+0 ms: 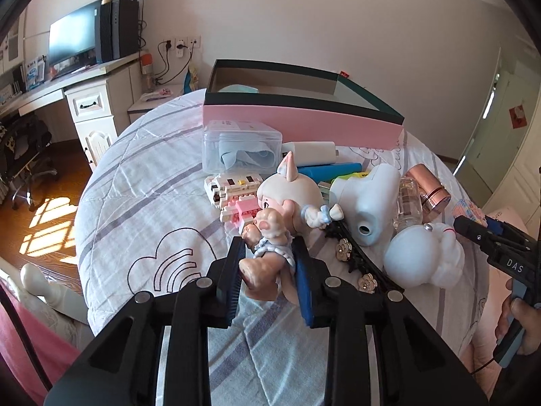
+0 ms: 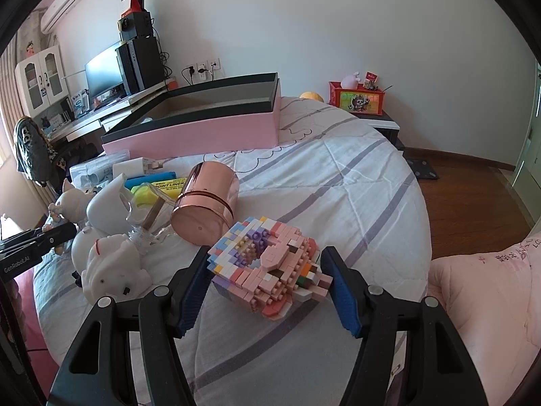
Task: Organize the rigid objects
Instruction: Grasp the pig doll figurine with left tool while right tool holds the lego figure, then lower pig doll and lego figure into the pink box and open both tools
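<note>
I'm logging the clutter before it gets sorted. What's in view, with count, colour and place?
Open box: one, pink with dark rim, far side of the bed.
Clear tub: one, blue cloth inside, before the box.
Doll figurine: one, cream and peach, between the left tongs' pads.
Brick model: one, pastel pink, between the right tongs' pads.
Second brick model: one, white and pink, left of the doll.
Rose-gold cylinder: one, on its side.
Astronaut figure: one, white.
Highlighters: blue, yellow; count unclear.
Bed cover: white, grey stripes.
Left tongs: black, blue pads.
Right tongs: black, blue pads.
</note>
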`<state>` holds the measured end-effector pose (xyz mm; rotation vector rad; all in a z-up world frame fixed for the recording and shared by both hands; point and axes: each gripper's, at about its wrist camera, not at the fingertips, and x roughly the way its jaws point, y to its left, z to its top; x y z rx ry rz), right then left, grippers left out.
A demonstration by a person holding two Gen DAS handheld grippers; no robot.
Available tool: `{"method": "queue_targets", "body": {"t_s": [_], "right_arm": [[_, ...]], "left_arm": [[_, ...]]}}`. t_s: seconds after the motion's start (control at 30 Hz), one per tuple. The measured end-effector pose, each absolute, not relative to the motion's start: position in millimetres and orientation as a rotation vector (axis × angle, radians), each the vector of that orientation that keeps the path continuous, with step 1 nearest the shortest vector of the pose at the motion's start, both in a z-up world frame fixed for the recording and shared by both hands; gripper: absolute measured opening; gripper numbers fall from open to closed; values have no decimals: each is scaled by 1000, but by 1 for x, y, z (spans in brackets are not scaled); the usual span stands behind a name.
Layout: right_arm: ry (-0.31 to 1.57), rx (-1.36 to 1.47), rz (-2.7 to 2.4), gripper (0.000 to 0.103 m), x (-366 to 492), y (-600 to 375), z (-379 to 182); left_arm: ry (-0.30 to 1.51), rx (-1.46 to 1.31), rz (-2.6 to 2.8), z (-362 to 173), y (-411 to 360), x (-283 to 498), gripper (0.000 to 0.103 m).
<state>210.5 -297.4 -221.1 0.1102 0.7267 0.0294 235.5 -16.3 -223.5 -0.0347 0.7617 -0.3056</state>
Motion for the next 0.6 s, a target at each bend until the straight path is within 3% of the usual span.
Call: {"method": "queue_targets", "body": {"t_s": [0.3, 0.6], "right_arm": [[662, 76, 80, 66, 225, -287, -185], [613, 16, 185, 66, 301, -266, -140]], "left_arm": [[689, -45, -334, -186, -16, 236, 28], [637, 11, -428, -141, -54, 309, 28]]}}
